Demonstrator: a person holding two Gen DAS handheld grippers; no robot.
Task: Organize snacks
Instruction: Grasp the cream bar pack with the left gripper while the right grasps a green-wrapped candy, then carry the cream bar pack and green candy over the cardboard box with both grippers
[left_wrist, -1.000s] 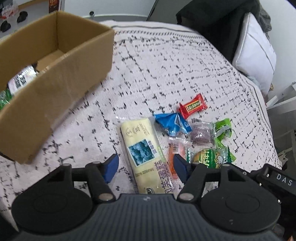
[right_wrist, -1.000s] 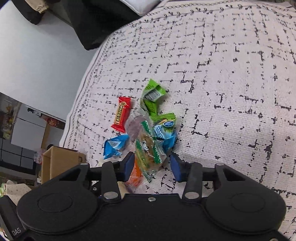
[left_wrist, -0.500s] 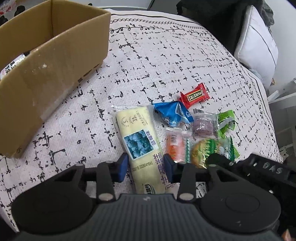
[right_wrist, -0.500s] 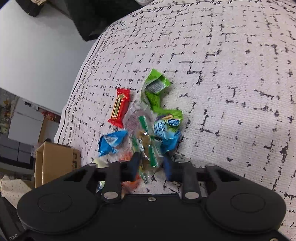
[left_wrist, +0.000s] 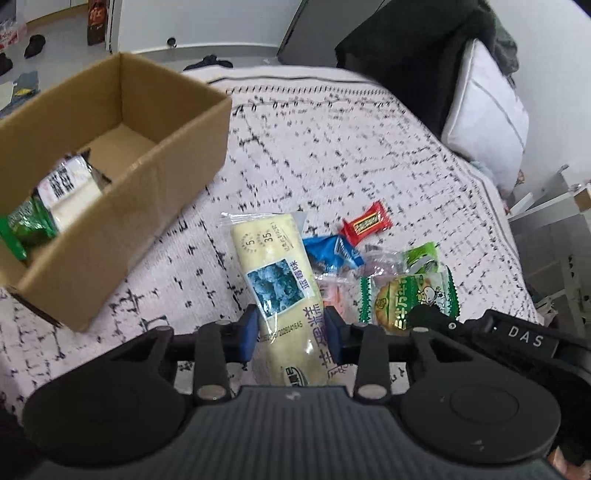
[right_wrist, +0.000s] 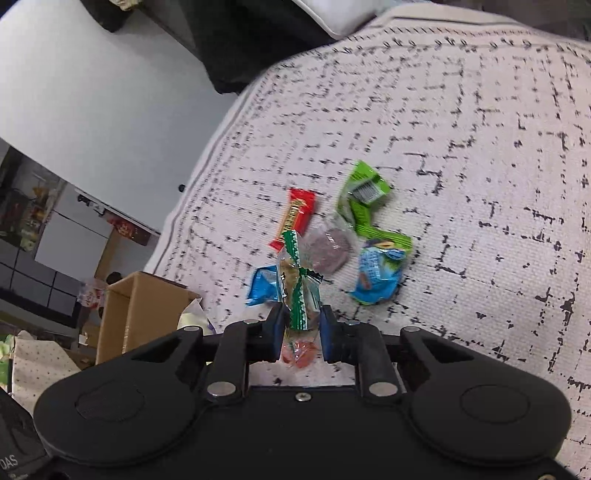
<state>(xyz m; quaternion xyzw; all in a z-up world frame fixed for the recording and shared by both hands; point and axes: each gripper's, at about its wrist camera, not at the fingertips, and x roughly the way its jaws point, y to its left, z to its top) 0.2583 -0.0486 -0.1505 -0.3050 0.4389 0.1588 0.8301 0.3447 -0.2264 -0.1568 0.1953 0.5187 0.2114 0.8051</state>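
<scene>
My left gripper (left_wrist: 291, 332) is shut on a long pale yellow snack pack (left_wrist: 277, 284) with a blue picture, lifted off the bed. My right gripper (right_wrist: 301, 334) is shut on a green-edged cracker pack (right_wrist: 297, 291), held upright above the pile; that pack also shows in the left wrist view (left_wrist: 406, 299). A red candy (right_wrist: 295, 216), a blue pack (right_wrist: 262, 290), a purple sweet (right_wrist: 328, 245), a green wrapper (right_wrist: 364, 195) and a blue-green pack (right_wrist: 380, 275) lie on the bedspread. An orange sweet (right_wrist: 299, 354) lies under the right jaws.
An open cardboard box (left_wrist: 162, 155) stands to the left on the bed, holding a white pack (left_wrist: 68, 188) and a green pack (left_wrist: 26, 225). A white pillow (left_wrist: 487, 110) and dark clothing (left_wrist: 399, 48) lie at the far end. The bed edge runs along the right.
Both grippers closed from open onto their packs and lifted them. The yellow pack and the cracker pack have risen off the bedspread.
</scene>
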